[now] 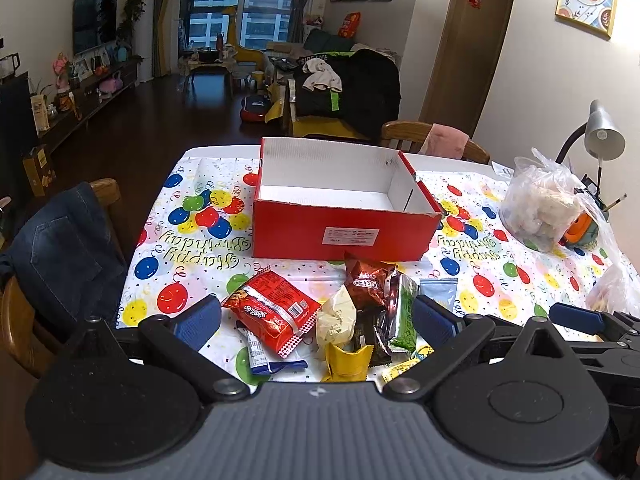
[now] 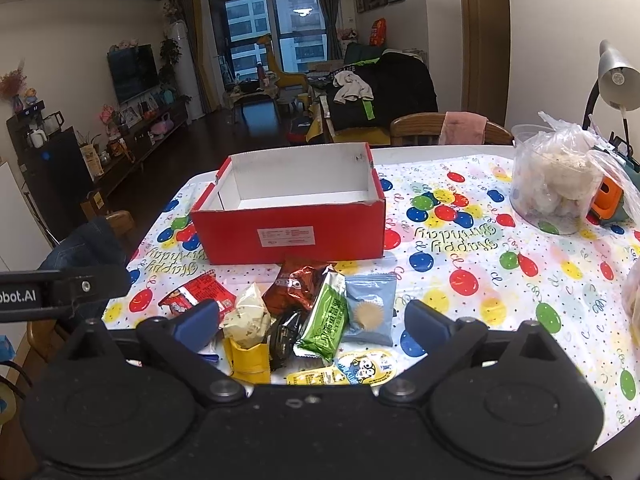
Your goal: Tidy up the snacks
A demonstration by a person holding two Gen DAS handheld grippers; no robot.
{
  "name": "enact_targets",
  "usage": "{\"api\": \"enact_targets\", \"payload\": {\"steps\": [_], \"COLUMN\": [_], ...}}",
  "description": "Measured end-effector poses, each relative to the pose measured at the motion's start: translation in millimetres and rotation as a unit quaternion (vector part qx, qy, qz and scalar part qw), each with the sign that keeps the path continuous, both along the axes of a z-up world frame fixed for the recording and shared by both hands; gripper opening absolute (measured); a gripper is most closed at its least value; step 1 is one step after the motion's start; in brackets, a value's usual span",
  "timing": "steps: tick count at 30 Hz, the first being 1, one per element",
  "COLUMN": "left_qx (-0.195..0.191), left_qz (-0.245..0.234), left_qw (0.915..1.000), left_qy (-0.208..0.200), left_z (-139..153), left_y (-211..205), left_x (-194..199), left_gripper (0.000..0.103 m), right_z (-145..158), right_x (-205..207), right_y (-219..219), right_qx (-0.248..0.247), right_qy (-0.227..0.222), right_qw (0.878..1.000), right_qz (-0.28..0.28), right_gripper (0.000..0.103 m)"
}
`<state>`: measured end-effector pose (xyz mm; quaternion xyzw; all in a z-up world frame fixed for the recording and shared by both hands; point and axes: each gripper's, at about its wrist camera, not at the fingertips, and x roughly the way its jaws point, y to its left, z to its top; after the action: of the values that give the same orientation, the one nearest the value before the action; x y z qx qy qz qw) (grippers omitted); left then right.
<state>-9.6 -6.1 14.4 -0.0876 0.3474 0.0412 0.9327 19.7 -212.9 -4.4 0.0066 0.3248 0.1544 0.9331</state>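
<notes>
One table (image 1: 520,216) carries everything, covered in a birthday cloth (image 2: 480,248) printed with balloons. Next in size is the red box (image 1: 344,236), open at the top with a white inside that shows nothing in it; it stands upright near the middle of the table. To its right sits a clear plastic bag (image 2: 560,184) of pale lumps, well apart from the box. Just in front of the box lies a loose heap of snacks, some overlapping: a red packet (image 1: 272,316) on the left, a brown cookie packet (image 1: 366,280) closest to the box, a green packet (image 2: 326,320) leaning on a light blue packet (image 2: 370,312), a cream pouch (image 2: 246,316) above a yellow wrapper (image 2: 250,360), and a small yellow sachet (image 2: 344,370) nearest the cameras. Both grippers hover low over the near side of this heap. The left gripper (image 1: 318,320) has its jaws spread wide and grips nothing; the right gripper (image 2: 312,322) likewise stands released, with the snacks between its blue fingers (image 2: 200,320) but untouched.
</notes>
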Motion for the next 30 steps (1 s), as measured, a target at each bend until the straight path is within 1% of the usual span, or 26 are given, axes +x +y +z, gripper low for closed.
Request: {"api": "enact_targets", "payload": {"steps": [21,30], "left_qx": [-0.005,-0.003], "left_qz": [-0.002,-0.002], "left_qw": [1.0000,1.0000], "left_qy": [0.008,0.008], "left_z": [-4.8,-5.9], "left_y": [3.8,5.9], "left_x": [6.9,9.5], "left_gripper": [0.102,0.102], "right_z": [-3.4,-2.0], "right_x": [7.5,8.5], "right_y": [1.2,2.3], "right_qx": [0.003,0.003], "right_qy": [0.017,0.014], "right_qw": [1.000,1.000], "right_qz": [-0.010,-0.009], "right_gripper": [0.099,0.099]}}
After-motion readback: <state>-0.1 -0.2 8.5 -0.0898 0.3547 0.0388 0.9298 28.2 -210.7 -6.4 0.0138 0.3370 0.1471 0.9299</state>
